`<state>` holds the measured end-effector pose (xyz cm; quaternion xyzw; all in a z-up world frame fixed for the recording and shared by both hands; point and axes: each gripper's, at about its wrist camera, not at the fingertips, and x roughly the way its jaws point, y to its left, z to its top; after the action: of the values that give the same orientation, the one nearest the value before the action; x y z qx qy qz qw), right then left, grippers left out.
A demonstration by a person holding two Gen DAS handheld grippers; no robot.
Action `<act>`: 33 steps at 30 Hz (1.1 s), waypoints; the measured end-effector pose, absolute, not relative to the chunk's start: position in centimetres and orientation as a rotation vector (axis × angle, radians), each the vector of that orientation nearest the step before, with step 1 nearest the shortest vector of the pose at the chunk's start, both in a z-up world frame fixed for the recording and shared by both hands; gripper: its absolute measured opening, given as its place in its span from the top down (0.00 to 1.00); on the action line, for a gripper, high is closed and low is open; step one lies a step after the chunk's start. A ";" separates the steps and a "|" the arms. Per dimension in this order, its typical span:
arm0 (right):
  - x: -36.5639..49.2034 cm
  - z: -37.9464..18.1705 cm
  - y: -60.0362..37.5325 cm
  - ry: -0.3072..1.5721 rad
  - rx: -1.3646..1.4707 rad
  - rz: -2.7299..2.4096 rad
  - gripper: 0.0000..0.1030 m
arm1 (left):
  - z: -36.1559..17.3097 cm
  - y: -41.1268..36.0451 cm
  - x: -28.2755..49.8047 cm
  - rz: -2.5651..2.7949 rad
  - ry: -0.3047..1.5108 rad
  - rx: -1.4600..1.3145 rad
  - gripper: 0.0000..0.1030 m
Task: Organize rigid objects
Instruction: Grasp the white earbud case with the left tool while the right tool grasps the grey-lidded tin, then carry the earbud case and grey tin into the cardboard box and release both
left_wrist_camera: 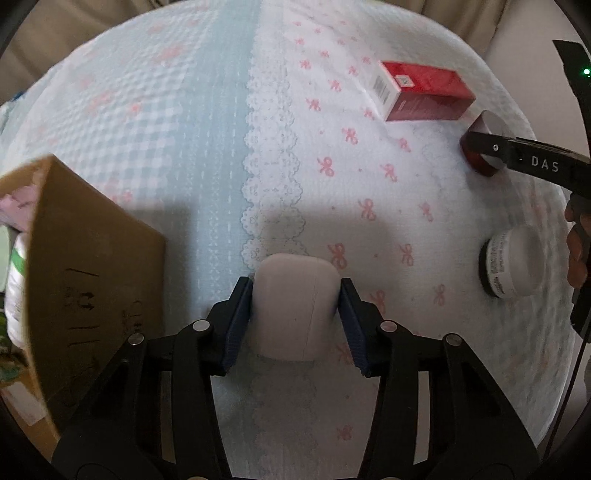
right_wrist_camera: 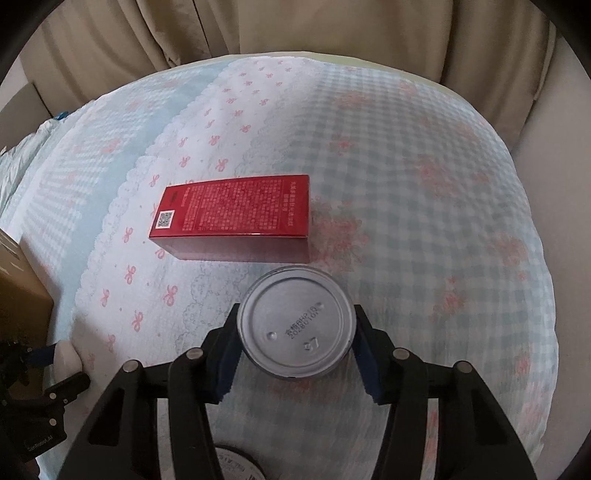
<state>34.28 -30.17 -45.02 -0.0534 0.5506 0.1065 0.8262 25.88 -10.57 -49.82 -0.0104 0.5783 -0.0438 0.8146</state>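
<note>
My left gripper (left_wrist_camera: 295, 297) is shut on a white rounded case (left_wrist_camera: 295, 314), its blue pads pressing both sides just above the bedspread. My right gripper (right_wrist_camera: 295, 328) is shut on a round dark-red jar (right_wrist_camera: 295, 325), whose silver base with a printed date code faces the right wrist camera. The left wrist view shows that jar (left_wrist_camera: 484, 147) at the right, clamped by a black finger (left_wrist_camera: 532, 160). A red carton (right_wrist_camera: 236, 214) lies flat on the bedspread just beyond the jar. In the right wrist view the white case (right_wrist_camera: 66, 358) shows at the lower left.
An open cardboard box (left_wrist_camera: 92, 277) with items inside stands just left of the left gripper. A white-lidded jar (left_wrist_camera: 513, 262) sits on the bedspread near the right gripper. The patterned bedspread (right_wrist_camera: 424, 184) covers the whole surface; beige curtains (right_wrist_camera: 295, 29) hang behind.
</note>
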 end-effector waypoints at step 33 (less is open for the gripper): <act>19.0 -13.0 -23.5 0.887 -0.020 0.328 0.51 | -18.0 -2.2 13.8 -0.082 0.857 -0.156 0.63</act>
<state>18.96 -23.52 -12.95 -0.0097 0.4271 0.1579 0.8903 13.83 -2.21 -17.99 -0.0753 0.4148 -0.0398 0.9059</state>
